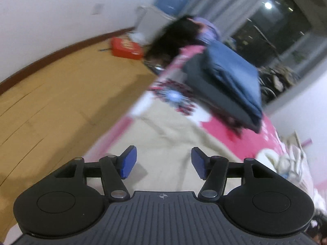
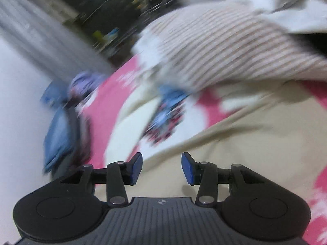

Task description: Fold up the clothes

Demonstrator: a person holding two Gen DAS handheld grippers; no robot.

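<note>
Both claws hang apart w/ nothing between the pads: left gripper point(image 1: 163, 166) wider, right gripper point(image 2: 161, 168) narrower, each just above the beige garment point(image 1: 163, 143) on the pink bedspread point(image 1: 245, 140). Next we'd pinch its near hem evenly. Folded stack point(image 1: 226, 85) sits beyond the garment; floor point(image 1: 61, 94) drops off left of it.

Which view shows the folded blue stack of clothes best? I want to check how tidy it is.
The left wrist view: the folded blue stack of clothes lies broadside on the pink patterned bedcover, its layered edges visible despite blur. The right wrist view shows it only as a smeared strip at the left.
</note>
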